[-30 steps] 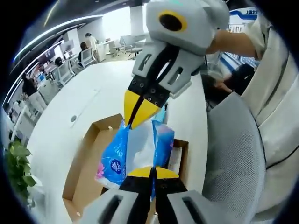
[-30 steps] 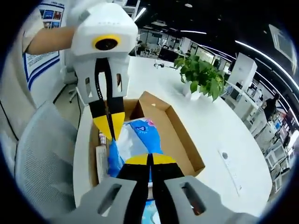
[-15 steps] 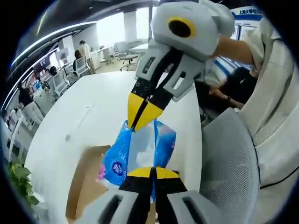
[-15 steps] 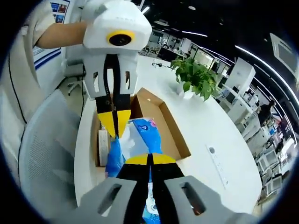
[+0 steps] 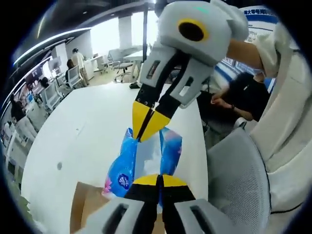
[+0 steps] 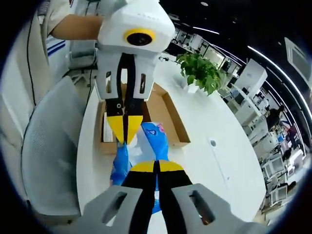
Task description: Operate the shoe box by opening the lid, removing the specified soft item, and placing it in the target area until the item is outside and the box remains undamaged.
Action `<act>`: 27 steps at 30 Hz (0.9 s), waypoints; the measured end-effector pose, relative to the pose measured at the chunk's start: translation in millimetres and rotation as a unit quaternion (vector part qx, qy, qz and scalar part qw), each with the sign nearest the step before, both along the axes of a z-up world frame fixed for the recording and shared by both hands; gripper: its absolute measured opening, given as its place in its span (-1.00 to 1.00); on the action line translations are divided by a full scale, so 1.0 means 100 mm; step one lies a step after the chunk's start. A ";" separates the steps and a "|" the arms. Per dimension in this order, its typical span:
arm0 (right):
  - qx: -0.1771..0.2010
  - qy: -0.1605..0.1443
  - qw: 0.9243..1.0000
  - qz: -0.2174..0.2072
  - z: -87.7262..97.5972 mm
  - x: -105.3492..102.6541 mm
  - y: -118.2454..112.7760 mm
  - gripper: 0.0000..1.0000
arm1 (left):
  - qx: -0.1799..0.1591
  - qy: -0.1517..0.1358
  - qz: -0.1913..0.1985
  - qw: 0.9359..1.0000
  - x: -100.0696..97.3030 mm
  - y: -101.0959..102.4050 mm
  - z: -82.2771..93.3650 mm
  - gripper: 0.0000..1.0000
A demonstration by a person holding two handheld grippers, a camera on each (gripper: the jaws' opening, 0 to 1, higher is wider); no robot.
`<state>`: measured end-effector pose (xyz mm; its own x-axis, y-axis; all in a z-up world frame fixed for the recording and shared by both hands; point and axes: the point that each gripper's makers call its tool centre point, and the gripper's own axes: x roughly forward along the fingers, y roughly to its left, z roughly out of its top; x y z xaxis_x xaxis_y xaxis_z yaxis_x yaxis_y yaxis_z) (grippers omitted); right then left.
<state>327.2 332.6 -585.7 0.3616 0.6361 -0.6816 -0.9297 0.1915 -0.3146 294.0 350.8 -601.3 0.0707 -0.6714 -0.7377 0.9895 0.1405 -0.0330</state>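
Both grippers, left (image 5: 157, 178) and right (image 6: 156, 165), are clamped on the blue tissue pack (image 6: 148, 144), held above the open box (image 6: 168, 119) on the table (image 6: 214, 122).

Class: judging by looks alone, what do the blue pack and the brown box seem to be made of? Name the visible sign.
Blue pack: apparently thin glossy plastic film over something soft; it crumples and shines where both hand-held grippers pinch it. Brown box: looks like matte cardboard, with plain tan walls and thin, straight edges.

Both grippers (image 5: 159, 179) (image 6: 157, 166) closed, fingers together.
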 end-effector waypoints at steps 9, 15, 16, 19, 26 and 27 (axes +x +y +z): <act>-0.015 0.003 1.000 0.000 -0.07 0.09 -0.44 -1.00 | -0.014 0.013 -0.012 1.000 0.07 -0.41 -0.05 -1.00; -0.017 0.006 1.000 -0.003 -0.10 0.21 -0.70 -1.00 | -0.019 0.022 -0.023 0.999 0.12 -0.65 -0.09 -1.00; -0.016 0.007 1.000 -0.004 -0.11 0.23 -0.74 -1.00 | -0.020 0.024 -0.025 0.999 0.13 -0.71 -0.09 -1.00; -0.013 0.011 1.000 -0.002 -0.12 0.27 -0.84 -1.00 | -0.021 0.028 -0.029 0.999 0.17 -0.83 -0.11 -1.00; -0.012 0.023 1.000 0.006 -0.18 0.38 -1.09 -1.00 | -0.019 0.039 -0.047 0.998 0.26 -1.10 -0.18 -1.00; -0.011 0.026 1.000 0.006 -0.20 0.40 -1.13 -1.00 | -0.019 0.040 -0.049 0.998 0.29 -1.14 -0.20 -1.00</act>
<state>367.4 219.9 -605.5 0.3174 0.6245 -0.7136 -0.9473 0.1741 -0.2690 322.5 237.2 -620.9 -0.0545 -0.6999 -0.7122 0.9925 0.0400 -0.1153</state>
